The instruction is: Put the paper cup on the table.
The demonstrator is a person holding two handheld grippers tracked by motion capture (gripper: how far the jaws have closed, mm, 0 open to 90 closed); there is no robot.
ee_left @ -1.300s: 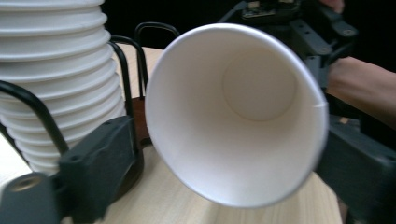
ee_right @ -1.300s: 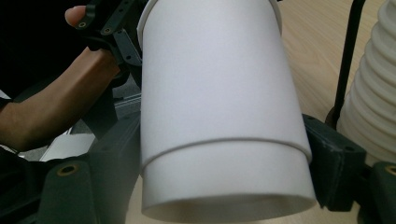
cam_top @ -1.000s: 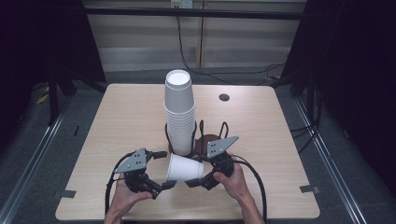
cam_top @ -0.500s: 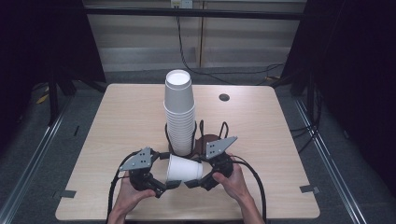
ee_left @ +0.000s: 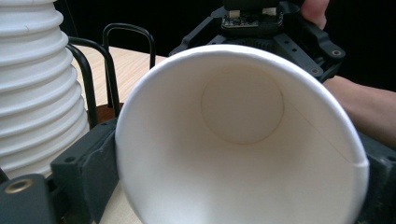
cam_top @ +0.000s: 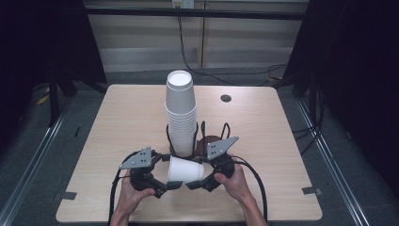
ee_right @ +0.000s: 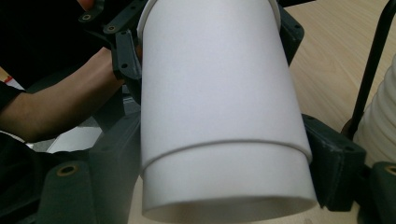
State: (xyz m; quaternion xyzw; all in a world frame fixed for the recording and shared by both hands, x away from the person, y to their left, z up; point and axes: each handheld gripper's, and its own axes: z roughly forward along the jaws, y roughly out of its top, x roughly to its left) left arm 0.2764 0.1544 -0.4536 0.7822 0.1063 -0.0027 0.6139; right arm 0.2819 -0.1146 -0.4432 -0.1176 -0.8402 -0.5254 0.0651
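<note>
Cups (cam_top: 186, 170), two nested, lie level between my claws near the bench's (cam_top: 282, 136) front edge: left claw (cam_top: 165, 184) clamps the rim end, right claw (cam_top: 195, 184) clamps the base end, so the pull runs straight along their axis

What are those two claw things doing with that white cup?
A person holds a white paper cup sideways between two grippers, just above the table. The left gripper clamps its open end, and the right gripper clamps its bottom end. Behind it, a tall stack of cups stands in a black wire holder.
</note>
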